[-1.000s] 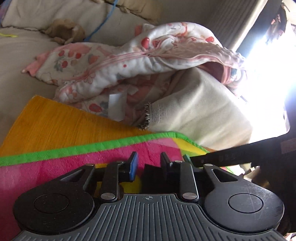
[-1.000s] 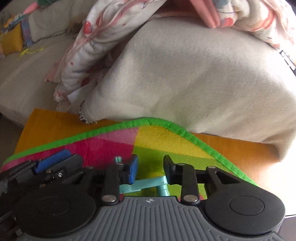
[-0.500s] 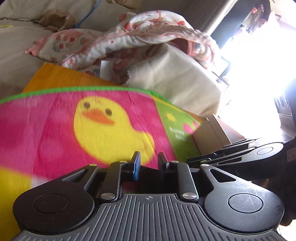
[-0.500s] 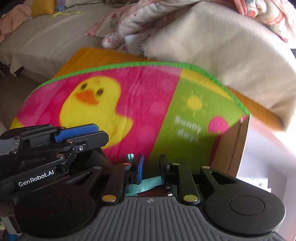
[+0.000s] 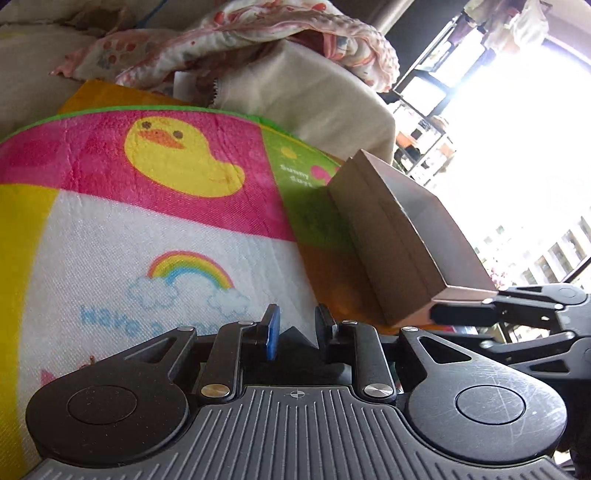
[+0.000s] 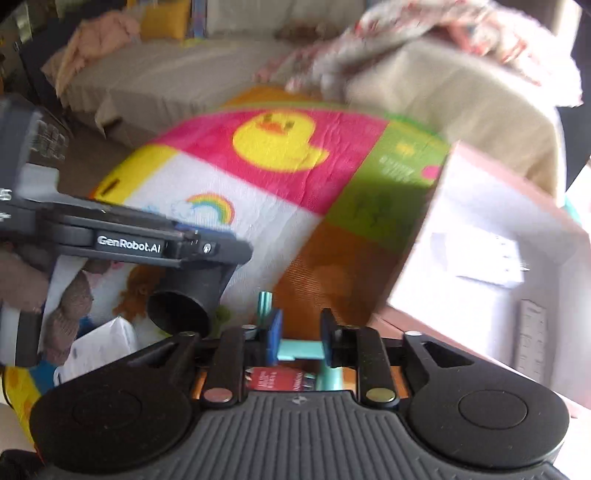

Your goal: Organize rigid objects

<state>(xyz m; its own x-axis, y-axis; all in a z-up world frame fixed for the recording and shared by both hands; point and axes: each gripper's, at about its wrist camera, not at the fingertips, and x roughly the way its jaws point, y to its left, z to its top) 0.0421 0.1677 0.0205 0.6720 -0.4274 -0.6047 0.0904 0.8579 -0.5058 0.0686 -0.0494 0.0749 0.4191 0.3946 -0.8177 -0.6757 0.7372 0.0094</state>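
Note:
My right gripper [image 6: 298,338] is shut on a teal plastic piece [image 6: 299,350], held above the colourful duck-and-rainbow mat [image 6: 258,184]. An open cardboard box [image 6: 491,236] with a white inside stands just to its right; the box also shows in the left wrist view [image 5: 391,236]. My left gripper [image 5: 295,332] hangs over the mat [image 5: 155,229], its jaws nearly together with a narrow gap and nothing visible between them. The left gripper also shows at the left of the right wrist view [image 6: 159,247], and the right gripper at the right of the left wrist view [image 5: 509,314].
A beige cushion [image 5: 314,96] and a pink floral blanket [image 5: 236,33] lie behind the mat on the sofa. A white paper [image 6: 99,347] and a red packet [image 6: 277,380] lie on the mat close to me. A bright window [image 5: 517,129] is at the right.
Both grippers have pulled back and risen from the mat's far edge, so much more of the mat and the box now show. The right gripper keeps the teal piece.

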